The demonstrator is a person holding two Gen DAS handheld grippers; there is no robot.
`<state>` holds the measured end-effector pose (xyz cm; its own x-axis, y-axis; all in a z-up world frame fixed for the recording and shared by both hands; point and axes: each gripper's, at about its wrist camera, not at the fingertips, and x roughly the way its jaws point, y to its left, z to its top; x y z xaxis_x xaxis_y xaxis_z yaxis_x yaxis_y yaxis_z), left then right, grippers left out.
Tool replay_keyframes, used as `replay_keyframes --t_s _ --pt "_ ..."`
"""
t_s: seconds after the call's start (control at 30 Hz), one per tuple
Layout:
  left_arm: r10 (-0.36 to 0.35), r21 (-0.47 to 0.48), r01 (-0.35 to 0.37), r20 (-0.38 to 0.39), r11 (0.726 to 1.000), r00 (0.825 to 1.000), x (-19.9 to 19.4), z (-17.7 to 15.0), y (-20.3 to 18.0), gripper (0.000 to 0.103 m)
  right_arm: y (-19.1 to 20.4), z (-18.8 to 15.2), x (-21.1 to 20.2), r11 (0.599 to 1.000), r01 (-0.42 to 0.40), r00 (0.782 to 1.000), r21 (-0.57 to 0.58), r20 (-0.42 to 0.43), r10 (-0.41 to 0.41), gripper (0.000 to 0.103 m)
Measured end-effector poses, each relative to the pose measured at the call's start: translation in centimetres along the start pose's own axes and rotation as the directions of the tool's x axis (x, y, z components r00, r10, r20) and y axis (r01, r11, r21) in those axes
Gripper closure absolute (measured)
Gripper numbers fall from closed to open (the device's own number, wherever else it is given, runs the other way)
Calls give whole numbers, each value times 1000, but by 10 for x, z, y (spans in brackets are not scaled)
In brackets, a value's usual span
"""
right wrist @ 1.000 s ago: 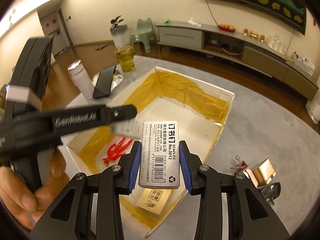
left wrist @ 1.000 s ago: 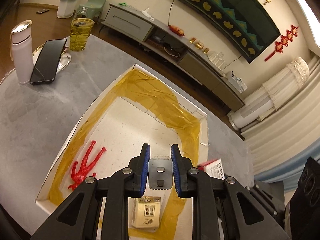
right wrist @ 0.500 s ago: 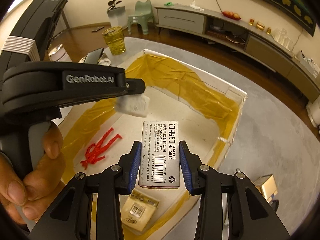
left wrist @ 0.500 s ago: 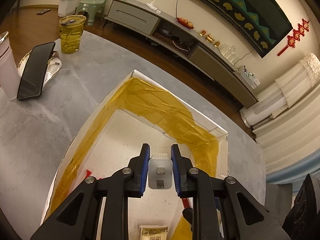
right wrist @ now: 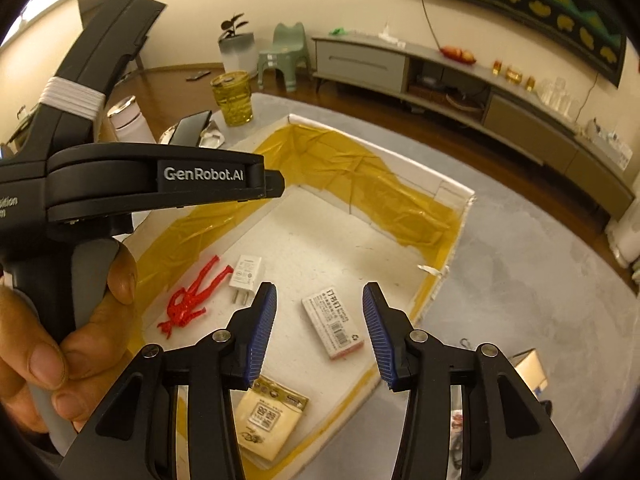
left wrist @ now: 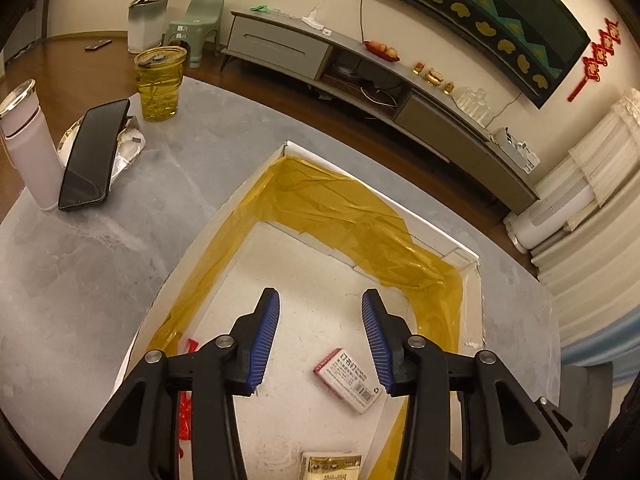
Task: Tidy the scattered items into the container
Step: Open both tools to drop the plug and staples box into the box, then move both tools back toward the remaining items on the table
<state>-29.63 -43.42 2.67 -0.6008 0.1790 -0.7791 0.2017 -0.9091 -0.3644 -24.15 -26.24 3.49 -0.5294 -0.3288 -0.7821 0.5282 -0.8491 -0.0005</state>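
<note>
Both pairs of jaws stand wide apart, empty: the left gripper [left wrist: 320, 300] and right gripper [right wrist: 319, 294] hover above the white box [right wrist: 460, 216]. On its floor lie the staple box [right wrist: 332, 327], white plug [right wrist: 243, 278], red figure [right wrist: 191, 299] and tan packet [right wrist: 269, 416], each apart.

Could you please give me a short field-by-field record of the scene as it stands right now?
container: white box lined with yellow tape, on the grey table
in box: staples box, white charger plug, red toy figure, beige packet
outside box, to its right: binder clip, small cardboard box
left gripper: open, empty, over the box
right gripper: open, empty, over the box
elsewhere on table: phone, white bottle, yellow glass jar
</note>
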Motion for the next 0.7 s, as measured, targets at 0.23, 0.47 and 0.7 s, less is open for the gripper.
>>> replay_keyframes --t_s 0.23,0.47,0.7 --pt "-4 38 3 29 999 1000 -18 -14 -15 58 6 -19 -29 999 24 998 -31 66 -22 55" --pt "-9 104 3 55 995 998 -34 -31 -36 58 1 -38 -60 998 59 991 2 118 -59 55" --pt "-19 198 3 80 980 997 -44 -50 -66 58 -13 -51 -79 995 86 989 57 116 -92 55"
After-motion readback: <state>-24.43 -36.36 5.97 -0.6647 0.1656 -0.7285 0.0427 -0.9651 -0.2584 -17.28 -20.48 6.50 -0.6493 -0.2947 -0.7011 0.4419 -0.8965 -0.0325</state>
